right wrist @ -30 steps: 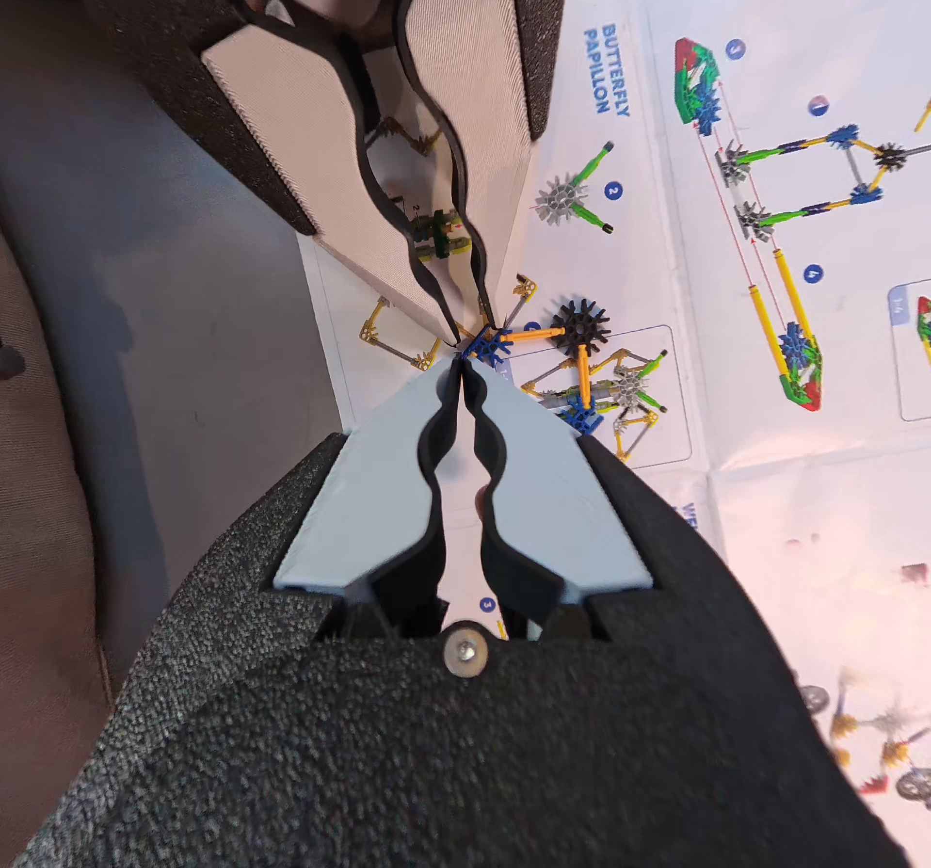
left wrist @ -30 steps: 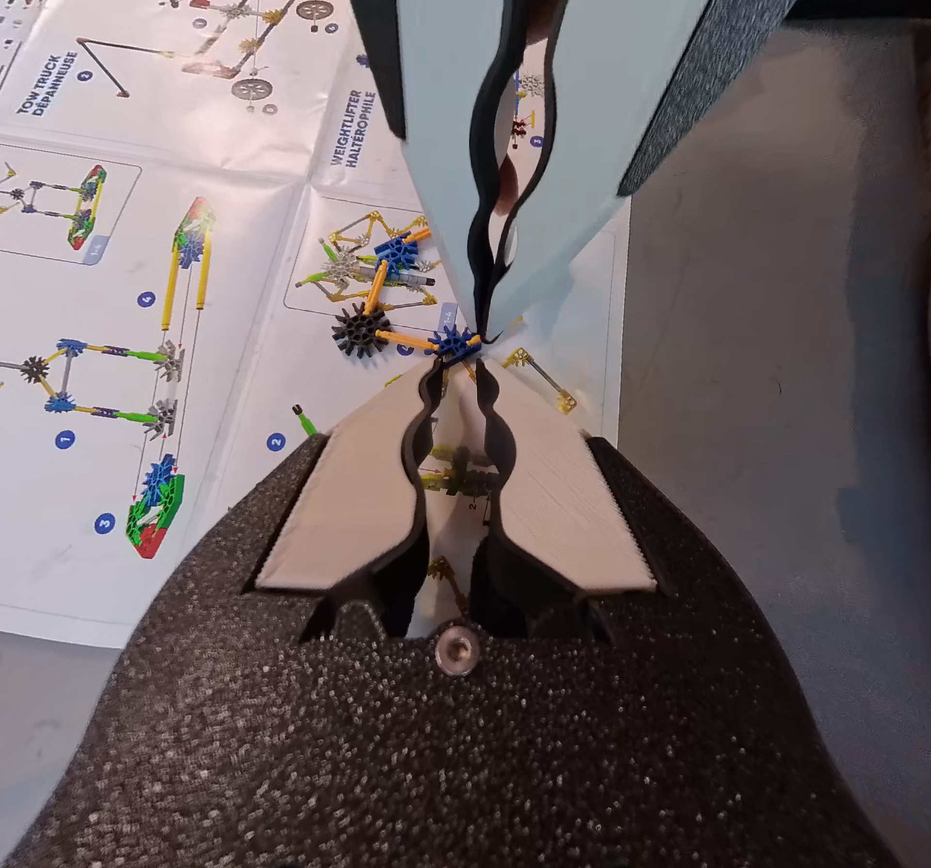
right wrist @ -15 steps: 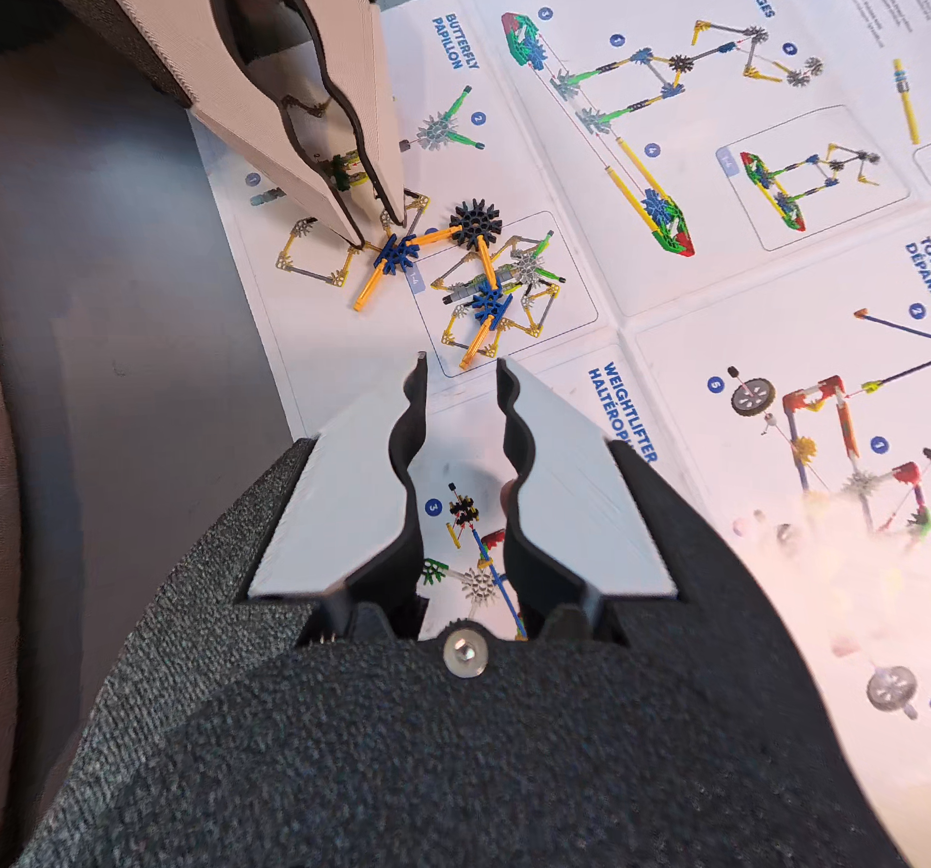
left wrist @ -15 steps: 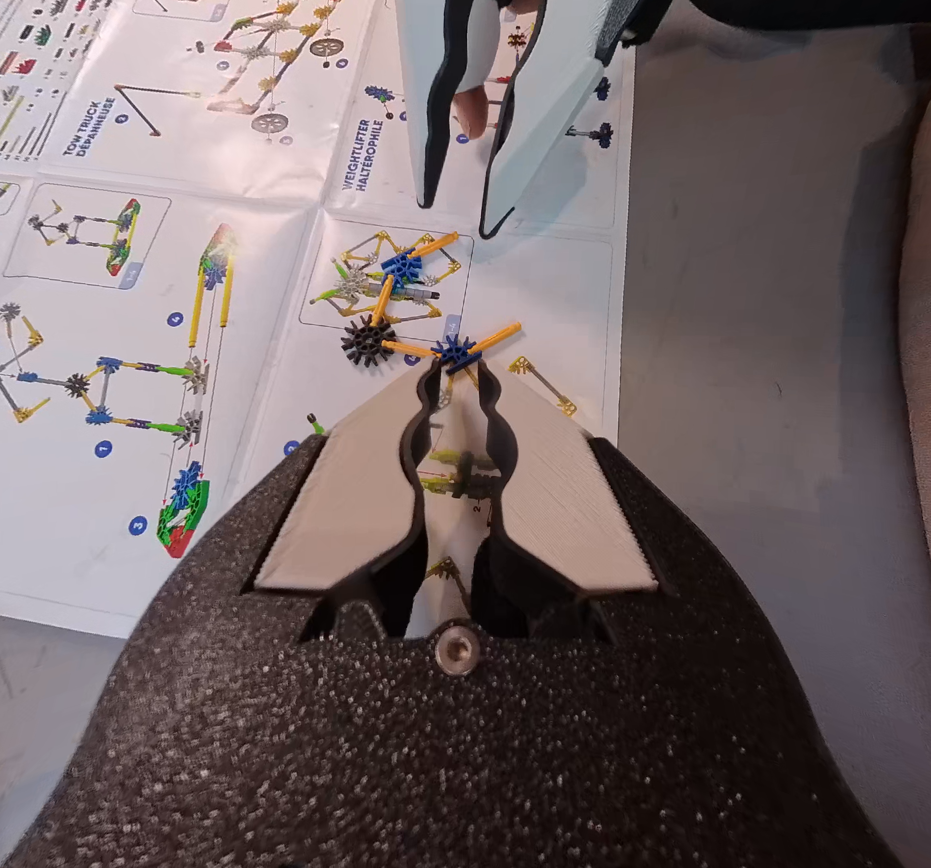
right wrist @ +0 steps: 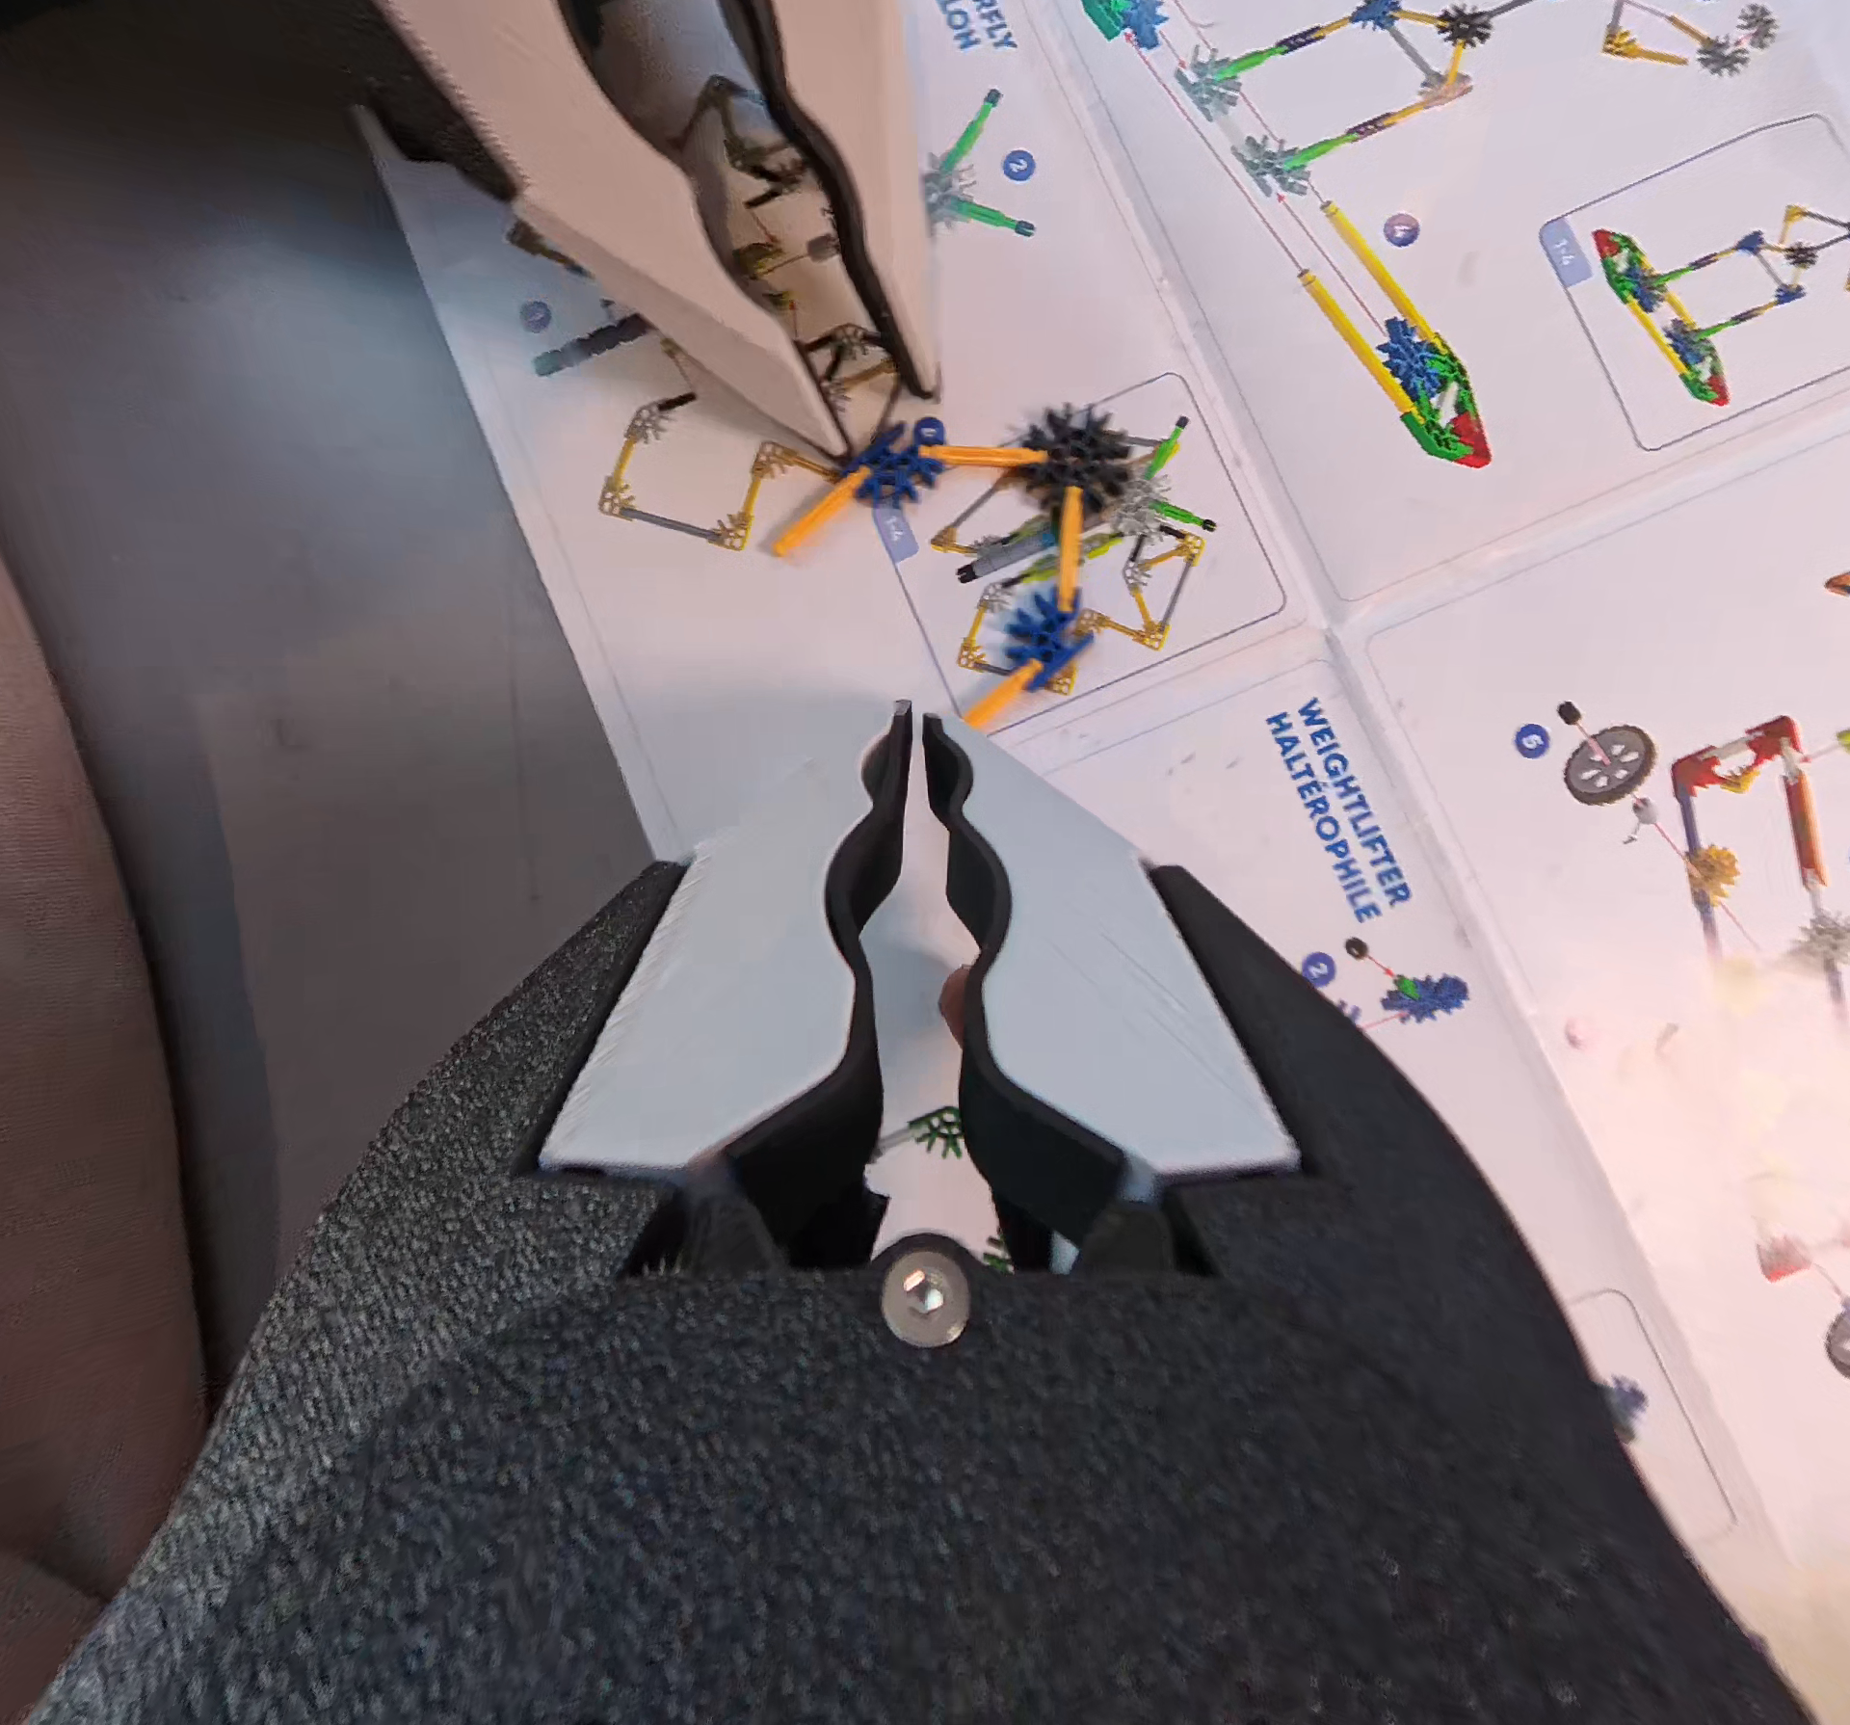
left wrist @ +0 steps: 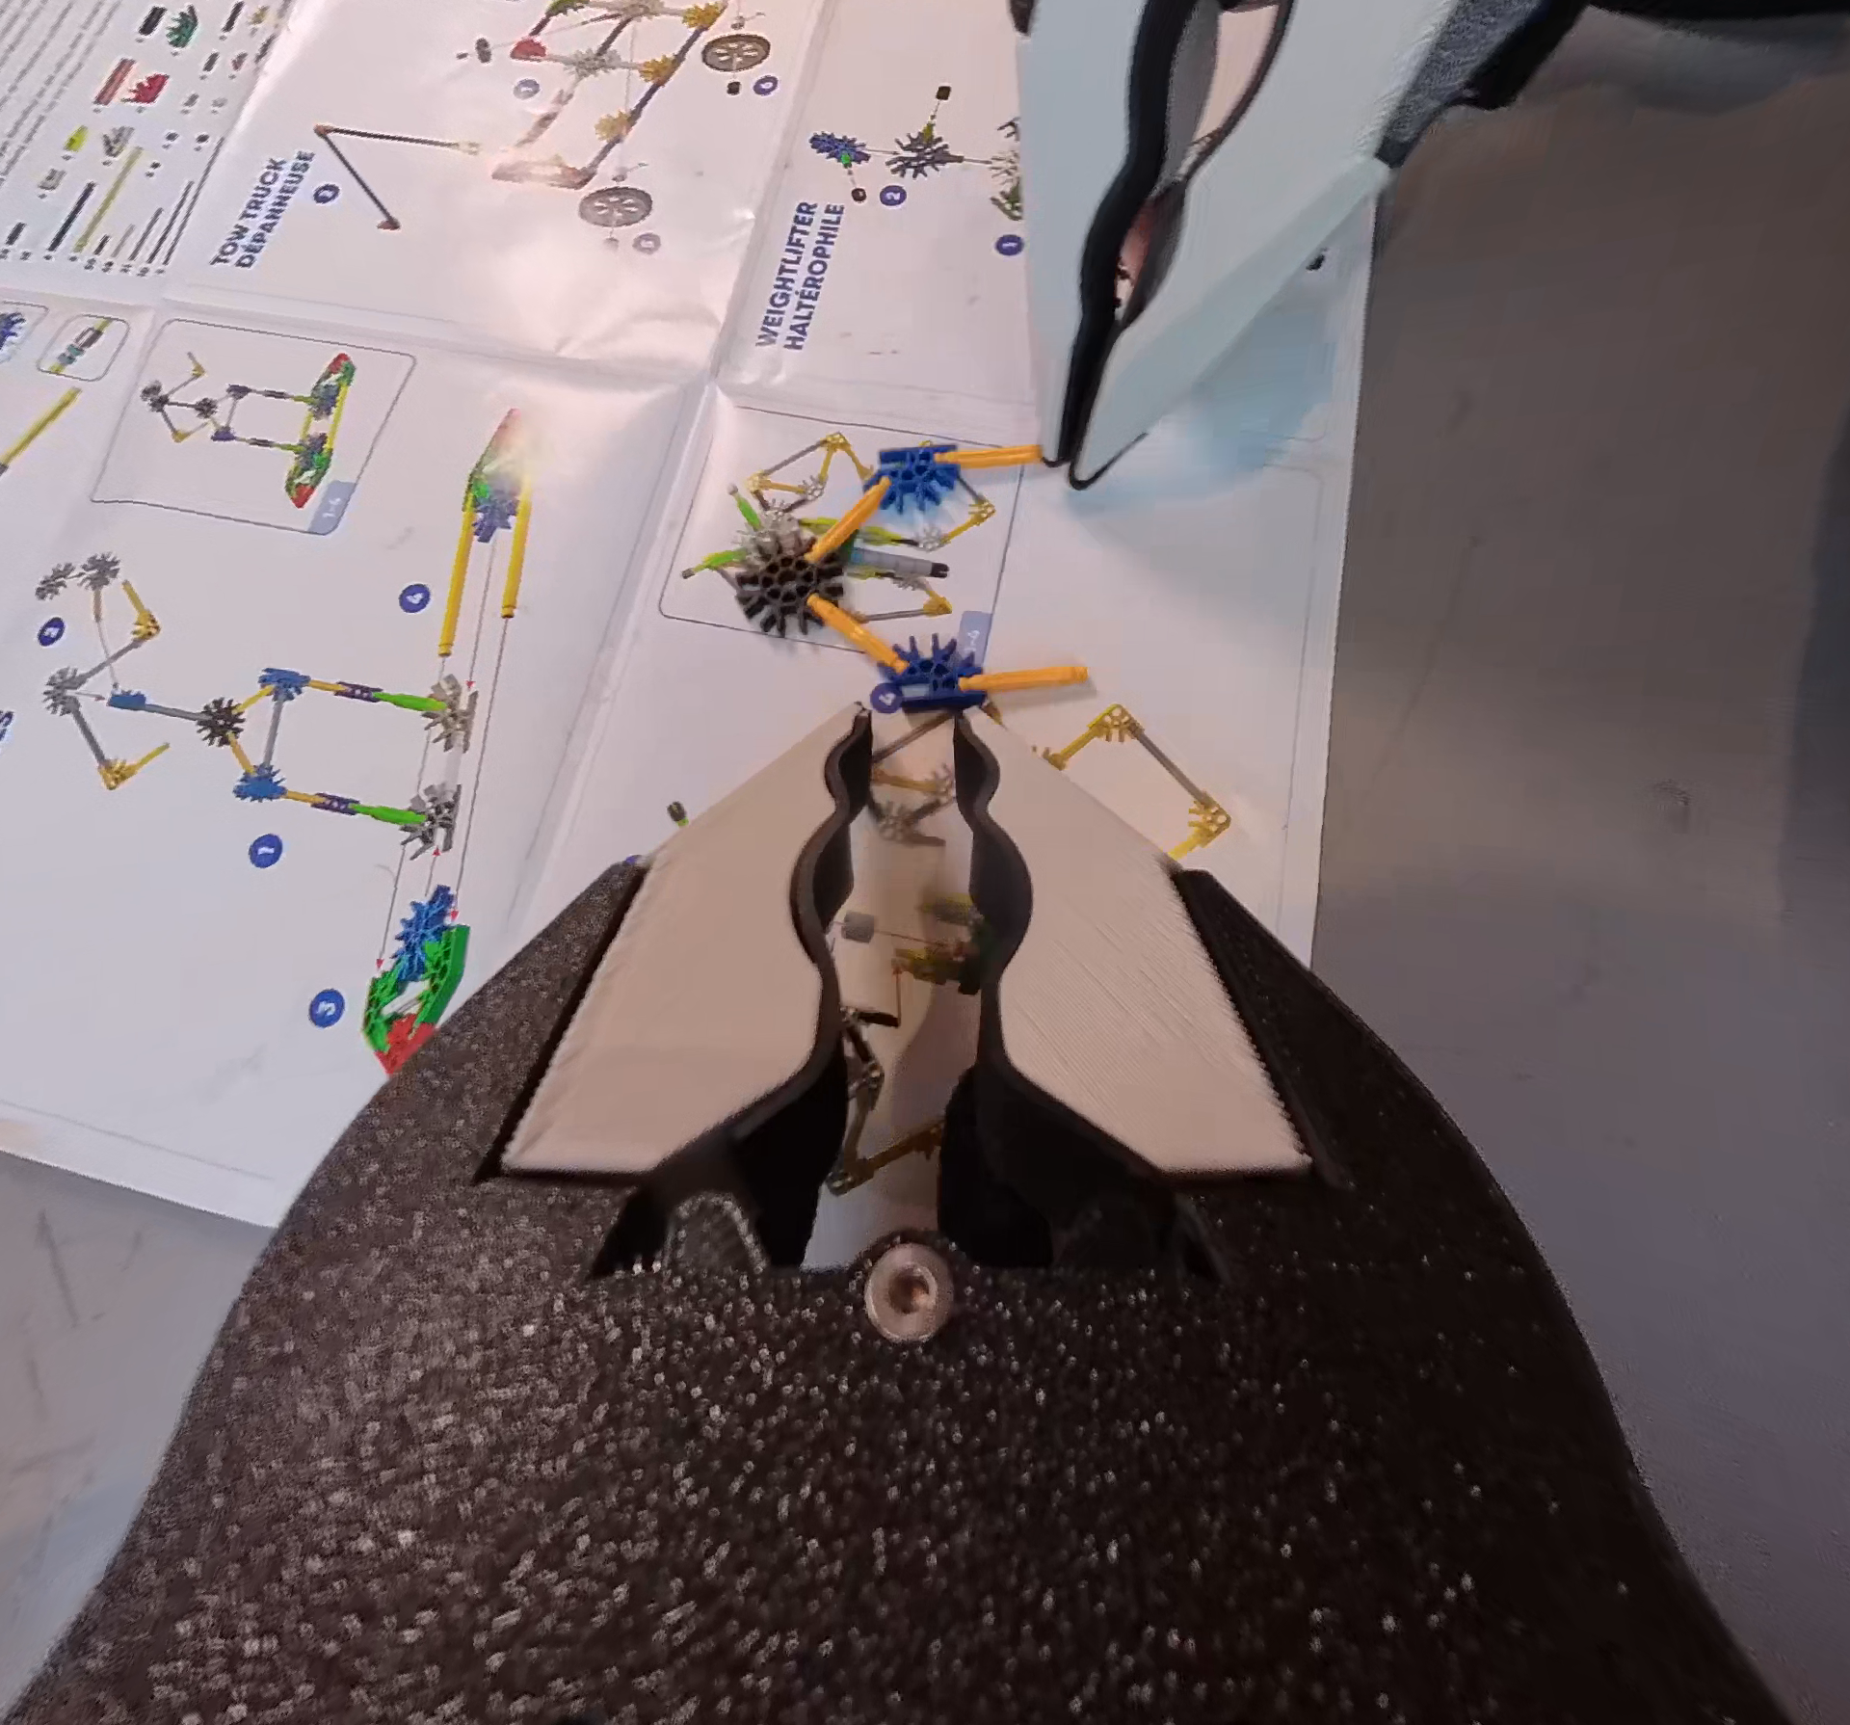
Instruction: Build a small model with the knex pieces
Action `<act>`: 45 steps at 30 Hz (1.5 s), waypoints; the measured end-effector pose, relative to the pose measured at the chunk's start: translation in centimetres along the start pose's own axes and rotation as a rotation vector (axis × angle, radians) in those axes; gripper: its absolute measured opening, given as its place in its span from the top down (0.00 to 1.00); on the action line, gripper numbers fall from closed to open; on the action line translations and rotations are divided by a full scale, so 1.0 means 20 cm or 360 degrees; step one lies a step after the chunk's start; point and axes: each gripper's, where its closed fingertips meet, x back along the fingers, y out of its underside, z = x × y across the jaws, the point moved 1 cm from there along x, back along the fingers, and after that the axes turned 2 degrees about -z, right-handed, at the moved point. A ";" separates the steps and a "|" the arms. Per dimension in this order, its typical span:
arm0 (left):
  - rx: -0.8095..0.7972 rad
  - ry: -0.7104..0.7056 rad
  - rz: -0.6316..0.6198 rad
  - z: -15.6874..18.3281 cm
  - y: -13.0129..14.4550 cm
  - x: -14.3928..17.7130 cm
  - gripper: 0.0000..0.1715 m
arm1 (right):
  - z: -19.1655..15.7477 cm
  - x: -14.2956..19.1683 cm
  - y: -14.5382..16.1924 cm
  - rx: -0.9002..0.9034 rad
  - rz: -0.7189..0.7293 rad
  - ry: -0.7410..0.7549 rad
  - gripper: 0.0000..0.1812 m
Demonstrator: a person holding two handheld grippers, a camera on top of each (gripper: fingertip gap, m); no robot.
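Note:
A small rod-and-connector assembly lies on the instruction sheet [left wrist: 300,475]. It has a black hub [left wrist: 791,588], two blue connectors and several orange rods. My left gripper [left wrist: 911,721] has its jaws a little apart. Its tips rest at the edge of the near blue connector [left wrist: 931,671], with nothing between them. My right gripper [right wrist: 916,716] is shut and empty. Its tips touch the free end of the orange rod [right wrist: 1001,691] that sticks out of the other blue connector [right wrist: 1041,636]. It also shows in the left wrist view [left wrist: 1069,467].
The sheet [right wrist: 1502,576] covers most of the grey table [left wrist: 1602,776], whose bare part runs along the sheet's edge. A brown padded surface [right wrist: 60,976] borders the table on that side. The left gripper [right wrist: 886,423] shows in the right wrist view.
The right gripper let go at the near blue connector, opened and drew back, then shut beside the far rod's end. The assembly turned, and the black hub now lies on the printed drawing.

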 end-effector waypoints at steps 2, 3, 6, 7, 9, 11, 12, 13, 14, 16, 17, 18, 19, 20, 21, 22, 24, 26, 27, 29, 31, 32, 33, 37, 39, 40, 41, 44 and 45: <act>0.0029 -0.0048 -0.0002 -0.04 0.01 0.01 0.91 | -0.05 0.00 -0.02 0.0013 0.0042 -0.0085 0.97; 0.0048 -0.0069 0.0001 -0.06 0.01 0.01 0.91 | -0.05 0.01 -0.03 0.0027 0.0069 -0.0100 0.95; 0.0087 -0.0094 0.0031 -0.09 0.01 0.03 0.91 | 0.02 0.03 -0.05 0.0035 0.0127 -0.0065 0.93; 0.0098 -0.0085 0.0046 -0.09 0.00 0.04 0.91 | 0.05 0.04 -0.06 0.0039 0.0164 -0.0059 0.93; 0.0113 -0.0041 0.0064 -0.07 0.00 0.04 0.90 | 0.10 0.05 -0.06 0.0046 0.0203 -0.0059 0.92; 0.0106 0.0002 0.0058 -0.05 0.00 0.03 0.88 | 0.13 0.04 -0.02 0.0046 0.0150 -0.0060 0.90; 0.0093 0.0013 0.0043 -0.04 0.00 0.02 0.87 | 0.13 0.04 -0.01 0.0055 0.0131 -0.0070 0.90; 0.0077 0.0015 0.0025 -0.03 0.00 0.01 0.87 | 0.12 0.03 0.00 0.0064 0.0122 -0.0083 0.91; 0.0064 0.0011 0.0017 -0.02 0.01 0.00 0.87 | 0.12 0.03 -0.01 0.0069 0.0126 -0.0085 0.94; 0.0055 0.0011 0.0014 -0.02 0.00 0.00 0.87 | 0.11 0.02 -0.01 0.0070 0.0128 -0.0088 0.97; 0.0052 0.0008 0.0012 -0.02 0.00 0.00 0.87 | 0.11 0.01 -0.01 0.0074 0.0120 -0.0086 0.98; 0.0047 0.0004 0.0012 -0.02 0.00 0.00 0.87 | 0.11 0.01 -0.01 0.0082 0.0112 -0.0081 0.99; 0.0045 -0.0003 0.0012 -0.03 0.00 0.00 0.87 | 0.10 0.00 -0.01 0.0092 0.0107 -0.0082 0.99; 0.0048 -0.0016 0.0012 -0.04 0.00 0.00 0.87 | 0.09 0.00 -0.01 0.0099 0.0111 -0.0098 0.99; 0.0055 -0.0033 0.0012 -0.05 0.01 0.00 0.87 | 0.07 -0.01 -0.02 0.0100 0.0125 -0.0123 0.99; 0.0063 -0.0057 0.0012 -0.06 0.01 0.01 0.88 | 0.06 -0.01 -0.03 0.0099 0.0148 -0.0143 0.99; 0.0098 -0.0126 0.0026 -0.11 0.01 0.02 0.88 | 0.06 0.01 -0.06 0.0066 0.0234 -0.0188 0.98; 0.0180 -0.0229 0.0059 -0.19 0.01 0.05 0.88 | 0.10 0.04 -0.09 -0.0018 0.0353 -0.0201 0.97; 0.0238 -0.0299 0.0073 -0.25 0.02 0.06 0.89 | 0.13 0.06 -0.11 -0.0070 0.0419 -0.0197 0.97; 0.0379 -0.0433 0.0107 -0.36 0.03 0.10 0.89 | 0.19 0.10 -0.14 -0.0186 0.0541 -0.0178 0.96; 0.0514 -0.0525 0.0143 -0.45 0.03 0.12 0.91 | 0.24 0.11 -0.16 -0.0297 0.0621 -0.0167 0.96; 0.0559 -0.0560 0.0151 -0.49 0.04 0.13 0.93 | 0.26 0.12 -0.16 -0.0343 0.0650 -0.0165 0.96; 0.0585 -0.0587 0.0150 -0.53 0.04 0.14 0.94 | 0.28 0.12 -0.16 -0.0380 0.0672 -0.0164 0.96; 0.0604 -0.0635 0.0099 -0.60 0.05 0.11 0.98 | 0.31 0.13 -0.15 -0.0452 0.0700 -0.0151 0.95; 0.0607 -0.0604 0.0068 -0.59 0.07 0.09 1.00 | 0.33 0.14 -0.14 -0.0479 0.0716 -0.0147 0.95; 0.0607 -0.0593 0.0058 -0.59 0.07 0.08 1.00 | 0.33 0.14 -0.14 -0.0496 0.0724 -0.0151 0.95; 0.0605 -0.0589 0.0057 -0.59 0.07 0.08 1.00 | 0.34 0.15 -0.14 -0.0513 0.0732 -0.0156 0.95; 0.0611 -0.0572 0.0042 -0.58 0.08 0.07 1.00 | 0.36 0.15 -0.13 -0.0559 0.0738 -0.0161 0.95; 0.0610 -0.0570 0.0034 -0.58 0.08 0.06 1.00 | 0.36 0.15 -0.13 -0.0568 0.0737 -0.0163 0.95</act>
